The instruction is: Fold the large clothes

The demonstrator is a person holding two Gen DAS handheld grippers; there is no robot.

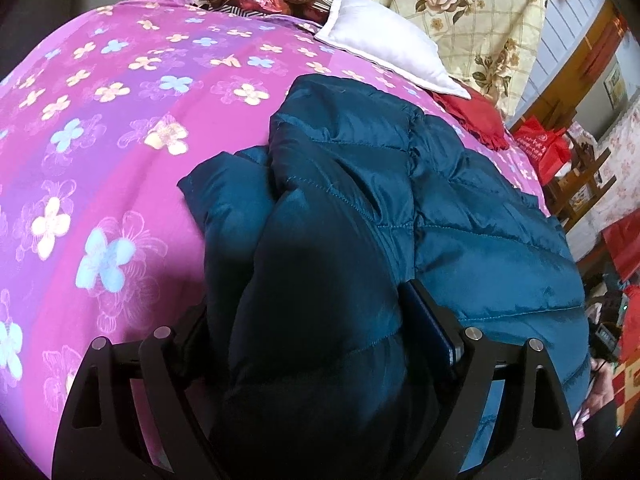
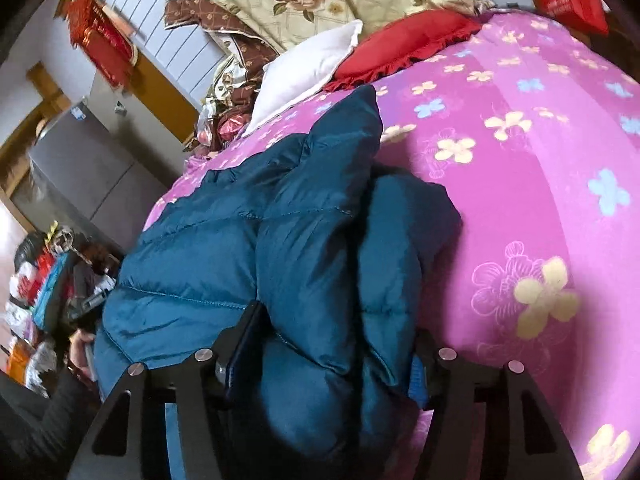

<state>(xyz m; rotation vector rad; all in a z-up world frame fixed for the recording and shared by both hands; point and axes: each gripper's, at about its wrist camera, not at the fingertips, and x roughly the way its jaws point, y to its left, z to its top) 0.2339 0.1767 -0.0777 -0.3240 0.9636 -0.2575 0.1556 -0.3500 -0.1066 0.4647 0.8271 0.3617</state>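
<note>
A teal puffer jacket (image 1: 460, 208) lies bunched on a bed covered by a pink flowered sheet (image 1: 100, 140), and both tools are clamped on it from the near edge. The left tool (image 1: 316, 344) has a thick padded roll of the jacket squeezed between its two fingers; one blue-padded finger presses the fabric on the right side, while the other is mostly buried behind the bulge. The right tool (image 2: 332, 360) likewise grips a fat fold of the jacket (image 2: 224, 240), with blue pads showing on both sides of the pinched cloth. The grips look deep because the quilted fill is slippery and springy; a shallow pinch would probably let it slide out, and two holds spread along one edge let the garment be carried over as one panel.

Both tools point forward and slightly downward across the bed toward the pillows, low over the sheet, with the cloth rising between their fingers. In the left view the jacket spreads to the right of the tool; in the right view it spreads to the left, so the two holds seem to flank the garment's near end. A white pillow (image 2: 308, 68) and a red cushion (image 2: 404, 44) rest at the head of the bed, well beyond the jacket, and floral bedding (image 1: 460, 4) is piled behind them
</note>
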